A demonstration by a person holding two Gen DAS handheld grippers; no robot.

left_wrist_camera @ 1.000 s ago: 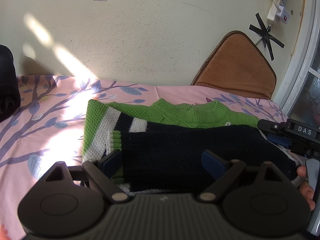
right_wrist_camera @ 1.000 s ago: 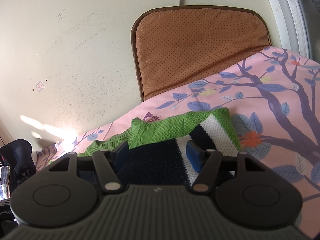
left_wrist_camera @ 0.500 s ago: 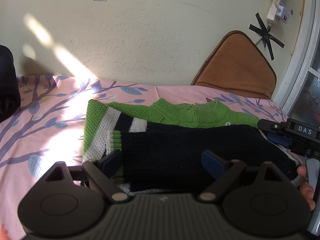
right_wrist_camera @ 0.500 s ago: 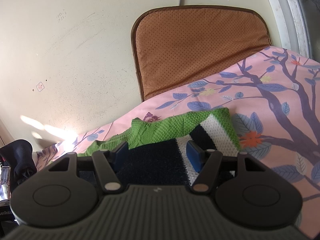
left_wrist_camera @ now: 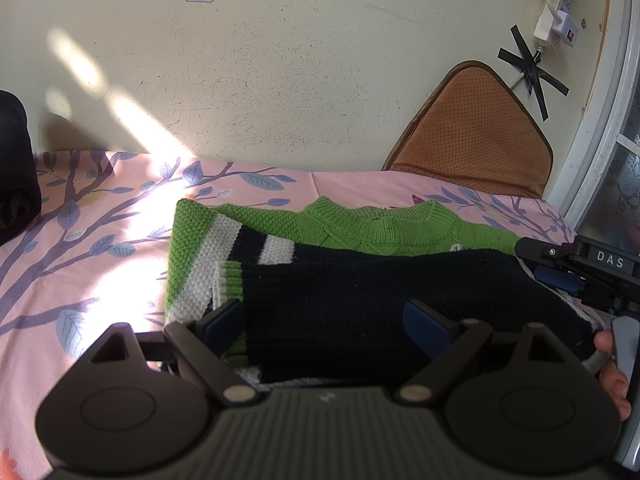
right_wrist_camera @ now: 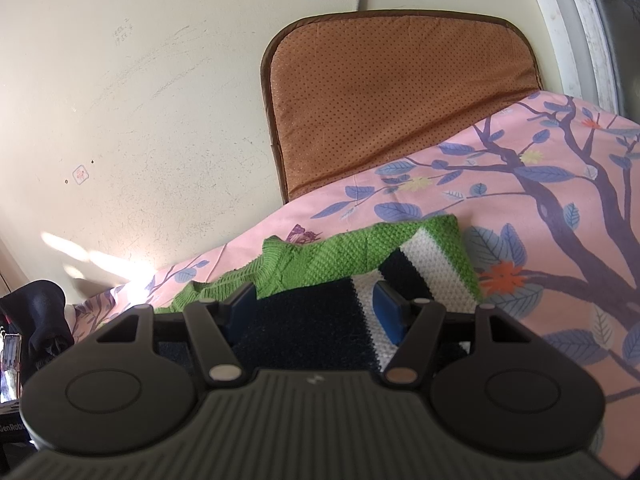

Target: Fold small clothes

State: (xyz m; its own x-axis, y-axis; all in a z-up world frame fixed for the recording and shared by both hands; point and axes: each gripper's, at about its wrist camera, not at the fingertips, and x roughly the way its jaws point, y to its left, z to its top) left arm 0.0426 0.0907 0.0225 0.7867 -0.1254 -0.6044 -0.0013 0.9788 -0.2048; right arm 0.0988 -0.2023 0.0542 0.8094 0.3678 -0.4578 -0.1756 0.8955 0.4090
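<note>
— Where's your sweater (left_wrist_camera: 360, 280)?

— It lies on the pink bedsheet (left_wrist_camera: 80, 248), long axis running left to right, green collar toward the far wall, navy lower part folded over nearest you. No containers show.

— And your grippers?

— Your left gripper (left_wrist_camera: 324, 320) has its jaws spread wide over the navy fold, gripping nothing. Your right gripper (right_wrist_camera: 316, 306), at the sweater's right end, also stands apart, pads either side of the navy and white knit.
</note>
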